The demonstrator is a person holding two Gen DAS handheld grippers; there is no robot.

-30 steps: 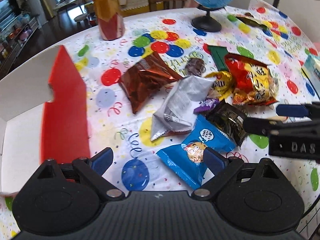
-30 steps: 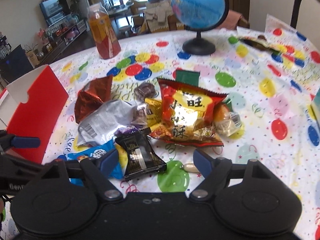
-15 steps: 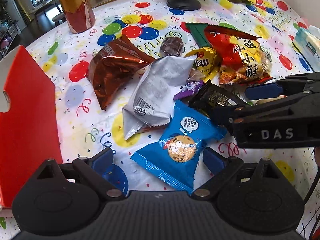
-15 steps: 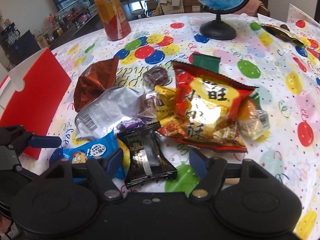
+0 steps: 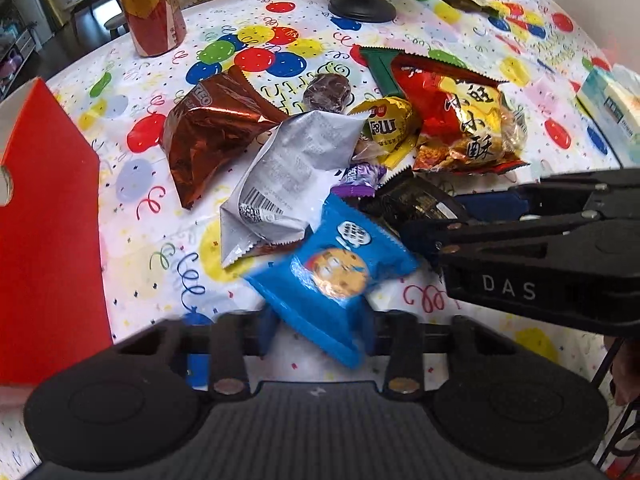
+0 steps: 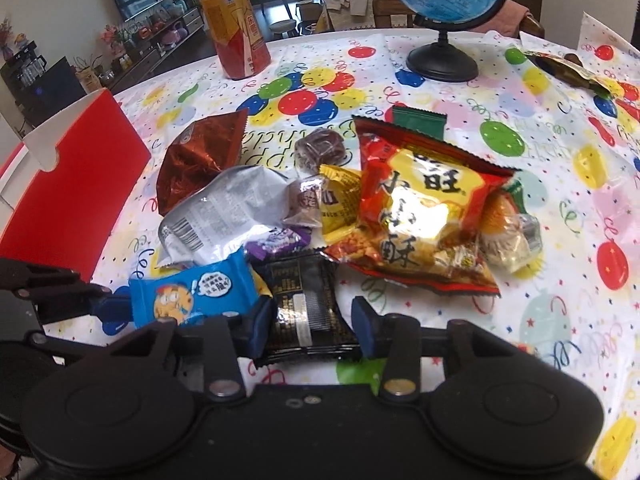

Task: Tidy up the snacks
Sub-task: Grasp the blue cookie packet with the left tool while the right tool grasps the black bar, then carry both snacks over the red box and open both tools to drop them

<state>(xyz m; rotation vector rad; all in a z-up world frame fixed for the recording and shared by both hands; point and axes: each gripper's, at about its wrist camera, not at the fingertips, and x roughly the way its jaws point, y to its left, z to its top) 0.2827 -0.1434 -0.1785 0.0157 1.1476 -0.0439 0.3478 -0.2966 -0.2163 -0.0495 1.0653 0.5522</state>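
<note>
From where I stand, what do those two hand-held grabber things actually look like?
Both are matte black plastic. Each gripper has two blue-padded fingers on hinged black links with small metal rivets, and a body with two round discs. The right gripper, seen side-on, carries white "DAS" lettering. The left gripper looks the same. A thin black cable hangs near the right one.

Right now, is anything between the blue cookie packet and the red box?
Nothing visible: only bare tablecloth lies between the blue cookie packet, which sits between the closing left gripper fingers, and the red box.
</note>
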